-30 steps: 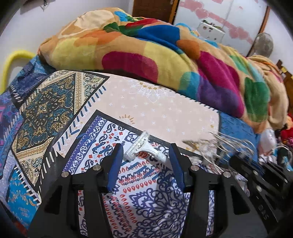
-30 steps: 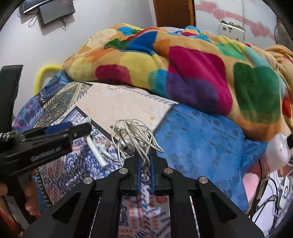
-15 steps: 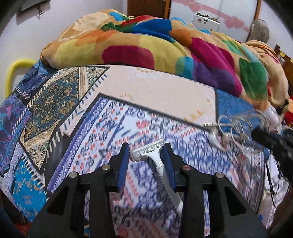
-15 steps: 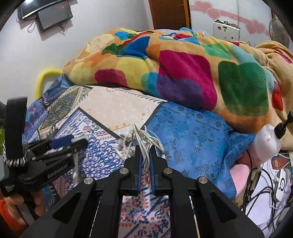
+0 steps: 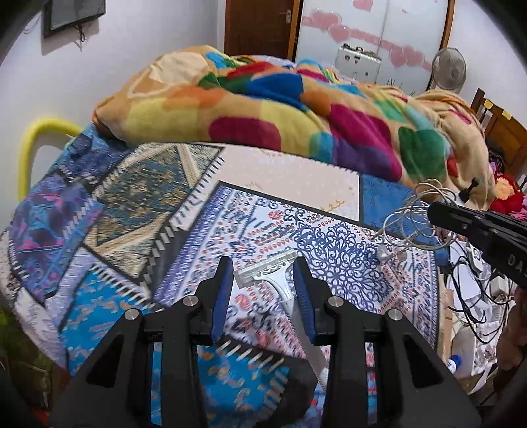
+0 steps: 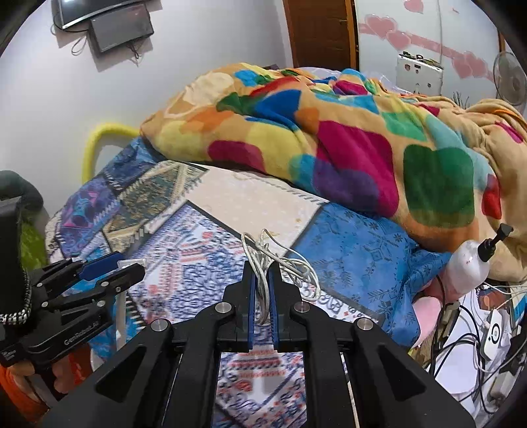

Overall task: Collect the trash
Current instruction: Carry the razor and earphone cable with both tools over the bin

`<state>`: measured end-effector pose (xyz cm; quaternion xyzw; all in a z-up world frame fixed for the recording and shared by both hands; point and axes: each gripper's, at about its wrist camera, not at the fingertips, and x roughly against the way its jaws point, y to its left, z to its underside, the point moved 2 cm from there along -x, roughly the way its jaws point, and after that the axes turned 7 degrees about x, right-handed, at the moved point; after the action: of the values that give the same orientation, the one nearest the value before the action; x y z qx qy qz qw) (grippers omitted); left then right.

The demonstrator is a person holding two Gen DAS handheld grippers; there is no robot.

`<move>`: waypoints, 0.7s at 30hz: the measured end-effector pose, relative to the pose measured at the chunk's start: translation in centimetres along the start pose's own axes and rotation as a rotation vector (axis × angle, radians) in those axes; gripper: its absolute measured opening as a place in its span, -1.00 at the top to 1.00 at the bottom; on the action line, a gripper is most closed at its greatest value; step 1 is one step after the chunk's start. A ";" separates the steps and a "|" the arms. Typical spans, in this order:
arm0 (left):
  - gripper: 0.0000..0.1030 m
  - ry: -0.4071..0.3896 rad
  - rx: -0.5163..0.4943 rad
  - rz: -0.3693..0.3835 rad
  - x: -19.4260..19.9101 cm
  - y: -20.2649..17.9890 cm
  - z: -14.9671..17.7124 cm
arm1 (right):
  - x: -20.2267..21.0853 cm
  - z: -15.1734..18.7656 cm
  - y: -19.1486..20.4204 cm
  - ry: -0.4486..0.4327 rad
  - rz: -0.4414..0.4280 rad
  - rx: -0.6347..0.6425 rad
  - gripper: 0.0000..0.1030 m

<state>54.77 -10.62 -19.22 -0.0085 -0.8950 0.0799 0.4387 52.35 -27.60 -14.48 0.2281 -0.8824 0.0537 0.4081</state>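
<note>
Domestic bedroom. A bed (image 5: 138,210) with a patchwork-print sheet fills the foreground, a rumpled multicoloured blanket (image 6: 329,131) heaped at its far side. A yellow padded rail (image 5: 29,145) stands at the bed's left edge. Behind: a brown wooden door (image 5: 260,26), a white wardrobe (image 5: 378,29) decorated with pink hearts, and a pedestal fan (image 5: 448,70). A dark screen (image 6: 122,29) hangs on the plain wall. Tangled cables and chargers (image 6: 477,329) lie beside the bed at right.

Blanket (image 5: 280,108) heaped behind patterned bedsheet (image 5: 138,204).
</note>
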 end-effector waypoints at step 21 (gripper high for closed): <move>0.28 -0.143 0.135 -0.065 16.2 11.7 4.5 | 7.6 -1.5 15.4 -0.090 -0.099 0.173 0.87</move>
<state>40.62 1.74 -11.02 0.0556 -0.9164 0.1261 0.3757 42.20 -16.19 -6.42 0.3081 -0.8795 0.0991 0.3489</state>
